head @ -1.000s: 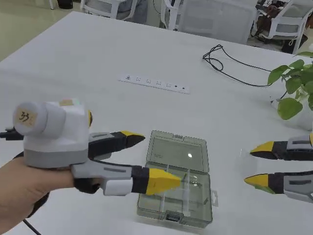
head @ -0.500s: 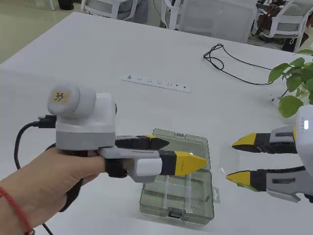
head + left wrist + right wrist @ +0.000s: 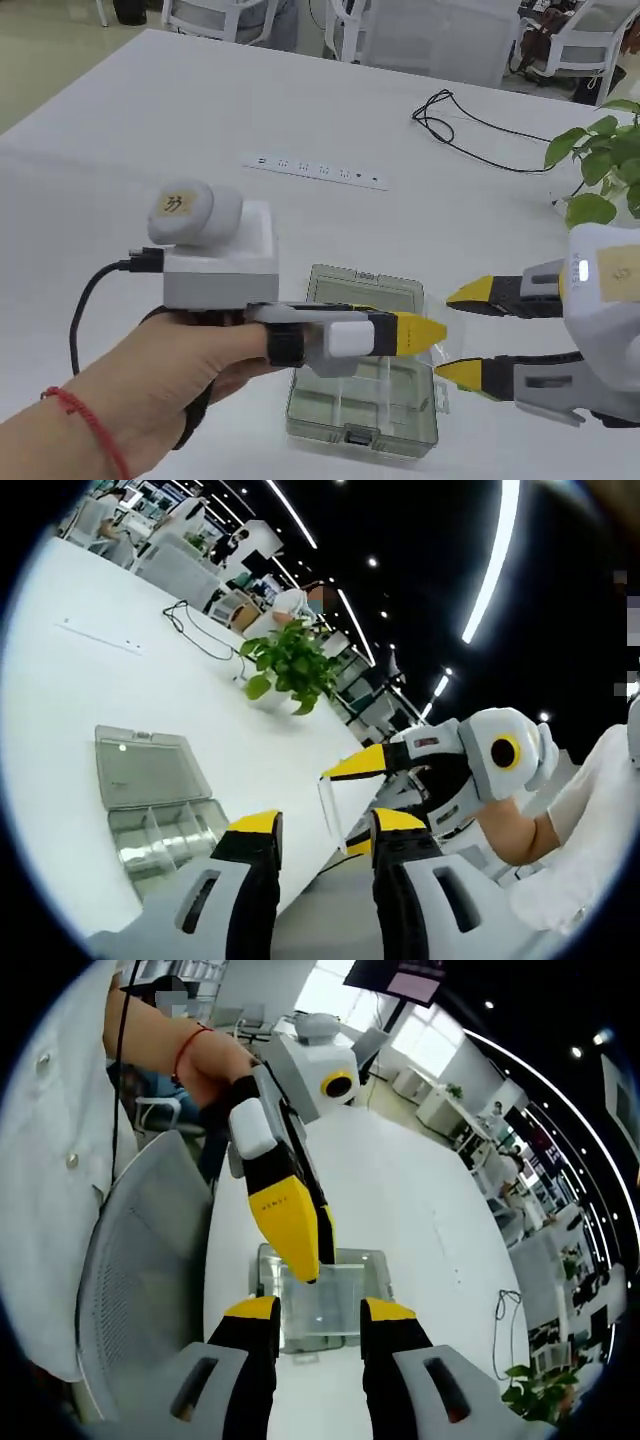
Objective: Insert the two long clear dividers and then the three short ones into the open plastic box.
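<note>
Smoky see-through plastic box (image 3: pixel 395 405) with lid flat open, on smooth white table (image 3: pixel 200 120), below left gripper (image 3: pixel 425 330). Yellow pointy tips apart there, holding nothing. Thin, flat, clear plastic divider (image 3: pixel 335 810) pinched between wide-spread tips of right gripper (image 3: pixel 320 1312), near the box.

At lower left a hand (image 3: pixel 180 385) holds the left gripper (image 3: pixel 425 330) level, pointing right, jaws parted; from the right edge the right gripper (image 3: pixel 460 332) faces it, tips nearly meeting, jaws spread around a clear divider (image 3: pixel 335 805) pinched edgewise

Plastic box (image 3: pixel 385 410) (left part) obscured
</note>
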The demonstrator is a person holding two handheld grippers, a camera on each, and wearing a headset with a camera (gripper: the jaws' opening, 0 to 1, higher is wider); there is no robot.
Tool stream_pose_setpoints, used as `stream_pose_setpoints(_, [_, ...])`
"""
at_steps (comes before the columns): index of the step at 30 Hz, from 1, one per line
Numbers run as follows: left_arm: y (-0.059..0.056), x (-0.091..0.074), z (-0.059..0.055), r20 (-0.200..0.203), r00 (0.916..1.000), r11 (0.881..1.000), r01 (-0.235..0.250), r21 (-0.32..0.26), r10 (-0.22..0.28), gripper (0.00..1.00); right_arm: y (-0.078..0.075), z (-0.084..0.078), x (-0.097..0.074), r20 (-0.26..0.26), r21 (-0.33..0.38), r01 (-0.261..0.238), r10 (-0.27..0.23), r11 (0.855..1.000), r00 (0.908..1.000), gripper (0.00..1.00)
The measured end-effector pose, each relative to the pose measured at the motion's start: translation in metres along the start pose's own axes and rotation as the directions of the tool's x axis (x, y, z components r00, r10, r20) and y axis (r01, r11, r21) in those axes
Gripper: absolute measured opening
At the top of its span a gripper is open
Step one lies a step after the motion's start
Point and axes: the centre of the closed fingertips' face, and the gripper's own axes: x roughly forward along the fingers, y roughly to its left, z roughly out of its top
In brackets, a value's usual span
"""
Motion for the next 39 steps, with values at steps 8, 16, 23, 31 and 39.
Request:
stream_pose_setpoints(8, [-0.001,0.004,-0.007,-0.032,0.9995,1.0,-0.001,-0.021,0.0,0.16,0.002,0.003,0.0,-0.019,-0.039,0.01,-0.01,0.999,0.9998,0.33])
stream_pose_setpoints(16, [0.0,0.007,-0.012,-0.064,0.9979,1.0,-0.005,-0.016,0.004,0.09,0.003,0.002,0.001,-0.047,-0.074,0.008,-0.012,0.997,0.9988,0.33])
stream_pose_setpoints(23, [0.001,0.009,-0.016,-0.081,0.9967,1.0,-0.006,-0.011,0.005,0.01,0.005,0.0,0.002,-0.072,-0.104,0.003,-0.01,0.995,0.9974,0.33])
stream_pose_setpoints(31, [0.001,0.01,-0.018,-0.083,0.9966,1.0,-0.002,-0.018,0.0,0.0,0.005,-0.001,0.003,-0.087,-0.12,0.0,-0.011,0.993,0.9961,0.33])
stream_pose_setpoints(39, [0.001,0.01,-0.017,-0.071,0.9974,0.999,0.001,-0.055,-0.005,0.0,0.005,-0.001,0.003,-0.084,-0.131,0.005,-0.016,0.991,0.9963,0.33])
